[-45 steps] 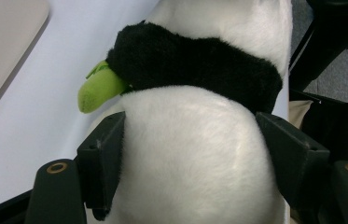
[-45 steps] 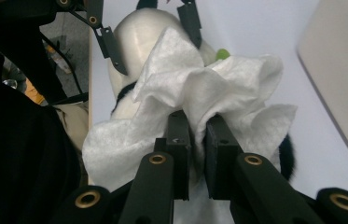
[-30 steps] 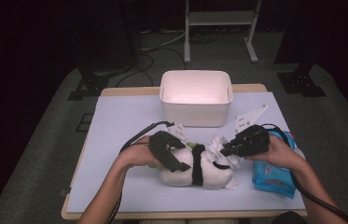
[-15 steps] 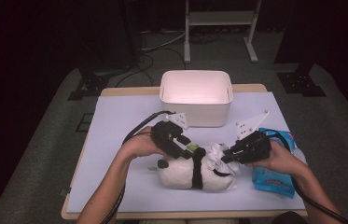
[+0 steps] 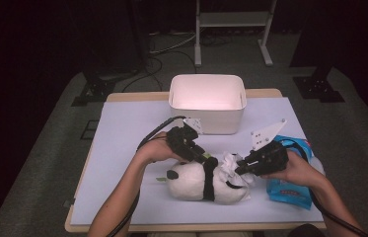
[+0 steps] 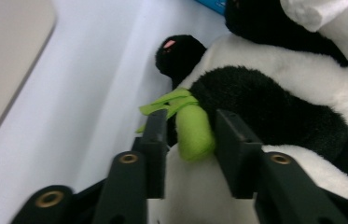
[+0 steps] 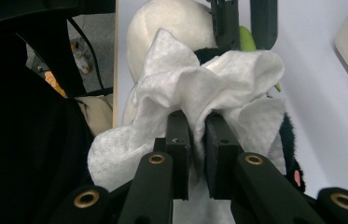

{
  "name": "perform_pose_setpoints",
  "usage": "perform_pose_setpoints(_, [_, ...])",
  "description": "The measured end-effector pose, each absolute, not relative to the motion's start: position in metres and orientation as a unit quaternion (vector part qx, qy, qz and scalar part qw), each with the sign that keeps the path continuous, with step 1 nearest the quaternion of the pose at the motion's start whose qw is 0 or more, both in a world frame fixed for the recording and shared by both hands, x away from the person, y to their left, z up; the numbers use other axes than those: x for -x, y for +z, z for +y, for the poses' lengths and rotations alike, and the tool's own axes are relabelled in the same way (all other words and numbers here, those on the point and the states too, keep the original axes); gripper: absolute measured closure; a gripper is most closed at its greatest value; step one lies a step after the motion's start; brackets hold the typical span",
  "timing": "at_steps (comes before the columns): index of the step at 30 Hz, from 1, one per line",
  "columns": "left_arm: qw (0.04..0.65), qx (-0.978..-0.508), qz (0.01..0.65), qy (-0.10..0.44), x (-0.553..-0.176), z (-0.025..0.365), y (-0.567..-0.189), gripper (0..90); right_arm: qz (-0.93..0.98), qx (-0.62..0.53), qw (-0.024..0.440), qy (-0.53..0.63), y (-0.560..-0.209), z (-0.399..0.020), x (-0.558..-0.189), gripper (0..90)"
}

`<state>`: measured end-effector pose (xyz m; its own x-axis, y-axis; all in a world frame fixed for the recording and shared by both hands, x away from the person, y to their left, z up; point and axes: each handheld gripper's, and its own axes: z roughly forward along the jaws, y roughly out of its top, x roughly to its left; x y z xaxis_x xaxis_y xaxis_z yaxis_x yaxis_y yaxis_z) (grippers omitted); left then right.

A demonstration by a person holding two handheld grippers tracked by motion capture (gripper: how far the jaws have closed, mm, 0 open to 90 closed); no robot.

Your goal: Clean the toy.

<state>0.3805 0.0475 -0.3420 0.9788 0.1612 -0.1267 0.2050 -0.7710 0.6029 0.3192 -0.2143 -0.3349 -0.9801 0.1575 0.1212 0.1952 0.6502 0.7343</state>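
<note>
A black-and-white panda plush (image 5: 191, 185) lies on its side on the pale table (image 5: 132, 128), near the front edge. My left gripper (image 5: 205, 158) comes in from the plush's upper left. In the left gripper view its jaws (image 6: 191, 140) close on a green stuffed stalk (image 6: 194, 133) sewn to the panda (image 6: 274, 93). My right gripper (image 5: 239, 170) is shut on a crumpled white wipe (image 5: 231, 163) and holds it against the plush's right end. In the right gripper view the wipe (image 7: 218, 79) bunches above the jaws (image 7: 198, 135) and hides much of the panda (image 7: 162, 23).
A white plastic bin (image 5: 206, 116) stands at the back middle of the table. A blue wipes packet (image 5: 290, 190) lies under my right hand near the right front edge. Cables trail from both grippers. Dark floor and stands surround the table.
My left gripper has moved up and back from over the plush's middle to its upper left side. My right gripper with the wipe has shifted slightly down along the plush.
</note>
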Motion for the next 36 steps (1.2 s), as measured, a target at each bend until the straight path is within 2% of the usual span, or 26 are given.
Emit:
perform_pose_setpoints(3, [0.322,-0.942,0.095,-0.025,-0.380,0.046,-0.343,74.6,-0.908,0.099,0.017,-0.406,-0.334,-0.214,-0.319,80.0])
perform_pose_setpoints(8, [0.326,-0.941,0.095,-0.011,-0.379,0.046,-0.340,77.1,-0.908,0.102,0.010,-0.407,-0.332,-0.214,-0.319,80.1])
perform_pose_setpoints(20, [0.353,-0.931,0.091,0.008,-0.375,0.048,-0.318,77.9,-0.906,0.099,-0.002,-0.411,-0.323,-0.212,-0.316,83.7])
perform_pose_setpoints(28, [0.354,-0.931,0.080,0.023,-0.371,0.050,-0.310,77.7,-0.907,0.091,0.015,-0.412,-0.324,-0.205,-0.316,83.7])
perform_pose_setpoints(36, [0.365,-0.928,0.069,0.026,-0.368,0.048,-0.300,77.6,-0.902,0.109,-0.007,-0.417,-0.313,-0.209,-0.325,83.8])
